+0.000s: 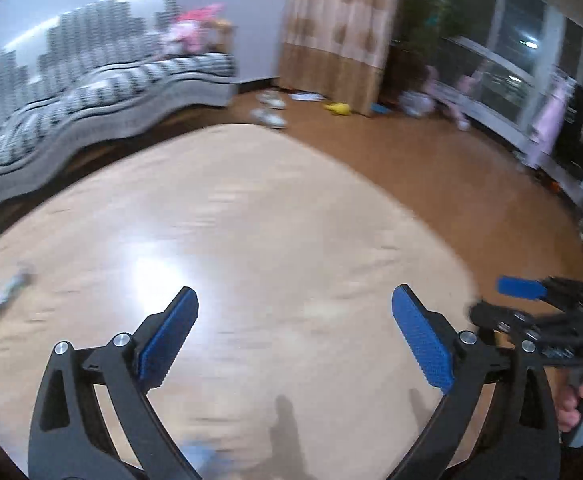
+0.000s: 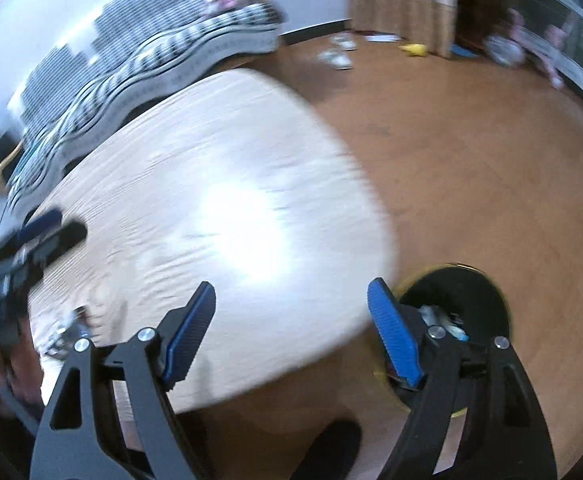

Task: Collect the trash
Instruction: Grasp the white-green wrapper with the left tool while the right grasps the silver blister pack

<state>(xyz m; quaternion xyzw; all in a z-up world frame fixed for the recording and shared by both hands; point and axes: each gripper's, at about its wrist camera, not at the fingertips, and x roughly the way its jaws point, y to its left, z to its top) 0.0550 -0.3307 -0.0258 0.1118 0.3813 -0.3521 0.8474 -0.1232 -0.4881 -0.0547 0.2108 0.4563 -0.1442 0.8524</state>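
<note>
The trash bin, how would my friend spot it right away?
Find the big pale table. Just past its rounded edge, on the brown floor, sits the trash bin. It is round and black inside with a yellowish rim, trash showing in it, unlike anything else nearby.

Left hand-held gripper [image 1: 294,306], right hand-held gripper [image 2: 291,302]: black frames, blue ribbed pads, silver screws.

No legible text, labels, brands or numbers in either view; both frames motion-blurred.
</note>
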